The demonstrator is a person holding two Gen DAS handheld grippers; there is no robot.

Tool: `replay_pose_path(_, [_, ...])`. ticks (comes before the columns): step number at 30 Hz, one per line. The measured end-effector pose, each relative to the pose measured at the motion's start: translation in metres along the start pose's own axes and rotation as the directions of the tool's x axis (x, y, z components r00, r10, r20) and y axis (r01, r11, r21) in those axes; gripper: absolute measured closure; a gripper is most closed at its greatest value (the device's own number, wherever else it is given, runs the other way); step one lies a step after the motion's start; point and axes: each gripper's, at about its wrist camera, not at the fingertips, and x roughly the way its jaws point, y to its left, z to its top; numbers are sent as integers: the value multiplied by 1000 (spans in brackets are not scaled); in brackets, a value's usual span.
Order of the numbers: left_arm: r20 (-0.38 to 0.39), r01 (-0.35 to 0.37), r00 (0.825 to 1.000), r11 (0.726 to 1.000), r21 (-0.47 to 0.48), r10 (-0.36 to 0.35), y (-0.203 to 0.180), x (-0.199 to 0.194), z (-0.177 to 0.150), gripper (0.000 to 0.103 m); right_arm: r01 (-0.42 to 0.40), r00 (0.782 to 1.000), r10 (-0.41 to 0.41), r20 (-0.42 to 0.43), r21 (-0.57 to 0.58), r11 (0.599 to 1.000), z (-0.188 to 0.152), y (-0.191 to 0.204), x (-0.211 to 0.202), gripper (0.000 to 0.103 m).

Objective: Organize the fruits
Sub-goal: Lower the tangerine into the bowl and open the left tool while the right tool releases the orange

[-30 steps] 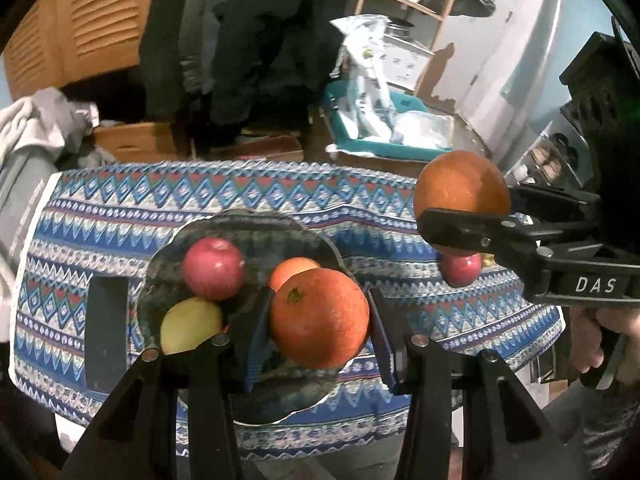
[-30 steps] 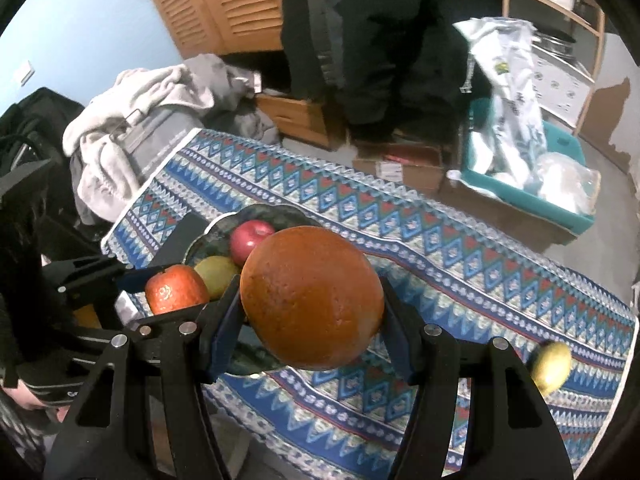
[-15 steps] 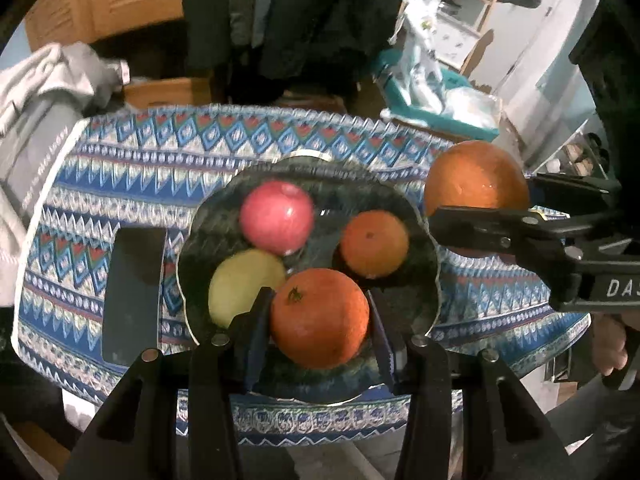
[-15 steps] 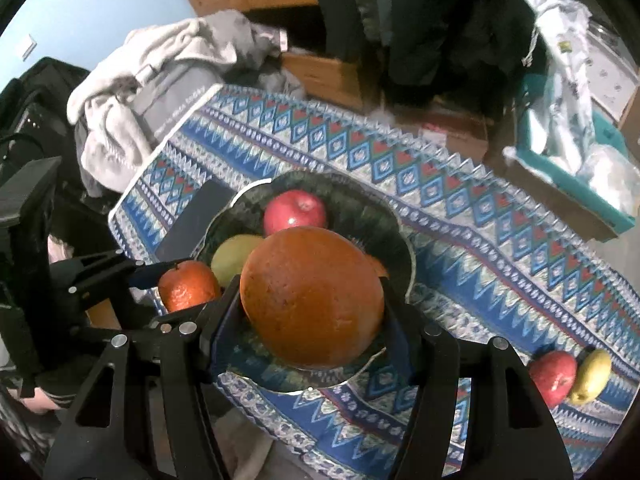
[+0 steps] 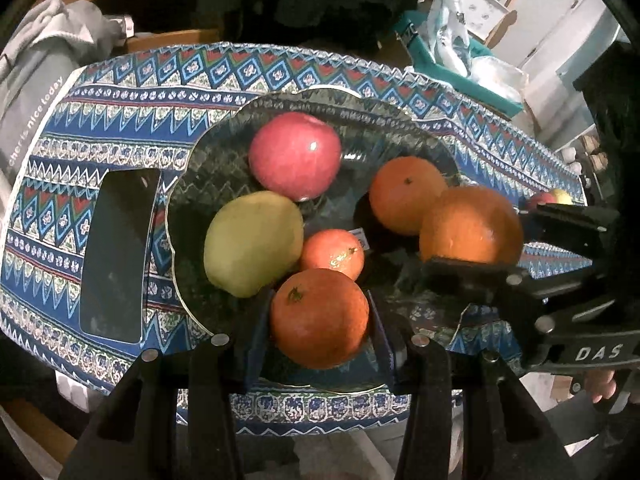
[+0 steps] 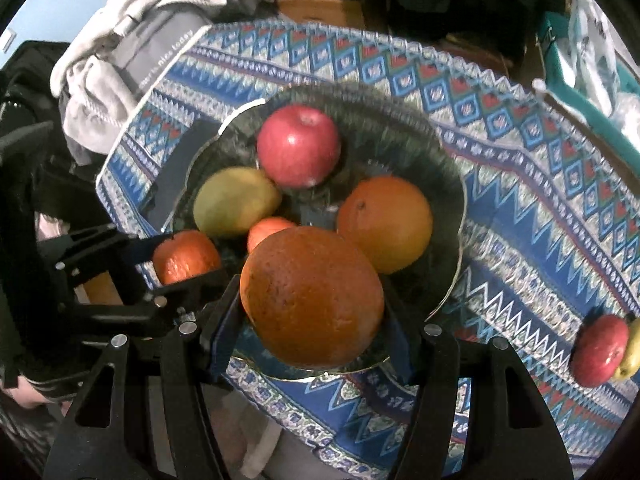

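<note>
A dark glass bowl [image 5: 200, 168] sits on the patterned tablecloth and holds a red apple [image 5: 295, 156], a green-yellow pear [image 5: 252, 244], an orange [image 5: 406, 194] and a small tangerine [image 5: 332, 254]. My left gripper [image 5: 320, 320] is shut on an orange [image 5: 319, 318] over the bowl's near rim. My right gripper [image 6: 312, 300] is shut on a large orange [image 6: 312, 296] over the bowl's [image 6: 448, 184] near right part. The right gripper also shows in the left wrist view [image 5: 472, 236] with its orange [image 5: 470, 224].
A black phone [image 5: 114, 252] lies left of the bowl. A red apple [image 6: 598, 350] and a yellow fruit [image 6: 632, 350] lie on the cloth at the right. Grey clothing [image 6: 132, 48] is piled at the table's left end. A teal crate [image 5: 460, 64] stands behind.
Both grippers have moved forward and down over the bowl with their oranges. A small tangerine in the bowl has come into view.
</note>
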Motion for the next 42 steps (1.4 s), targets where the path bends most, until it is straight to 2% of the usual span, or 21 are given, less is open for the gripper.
replay_pose_path(10, [-58, -21, 998, 1000, 1, 21, 1, 21, -6, 56, -23, 999, 25, -48, 32, 999, -5, -4, 19, 39])
replay_pose_path(16, [-82, -39, 996, 999, 7, 40, 0, 25, -7, 48, -14, 997, 17, -77, 39, 999, -9, -6, 29, 38])
replay_pose_path(19, [-83, -36, 996, 999, 7, 36, -2, 24, -7, 44, -37, 998, 40, -53, 52, 998, -7, -7, 24, 39])
replay_pose_path(25, [-50, -37, 998, 999, 19, 38, -6, 13, -4, 38, -30, 1000, 30, -1, 39, 999, -1, -4, 2, 39])
replay_pose_path(34, [24, -6, 1000, 1000, 14, 6, -15, -15, 6, 35, 90, 990, -88, 114, -10, 996, -1, -1, -48, 37])
replay_pose_path(39, [68, 9, 998, 1000, 22, -11, -26, -30, 8, 29, 129, 979, -128, 161, 1, 992, -4, -5, -73, 33])
replay_pose_path(42, [98, 26, 995, 999, 27, -29, -34, -38, 10, 29, 145, 972, -146, 182, 17, 989, -8, -10, -86, 32])
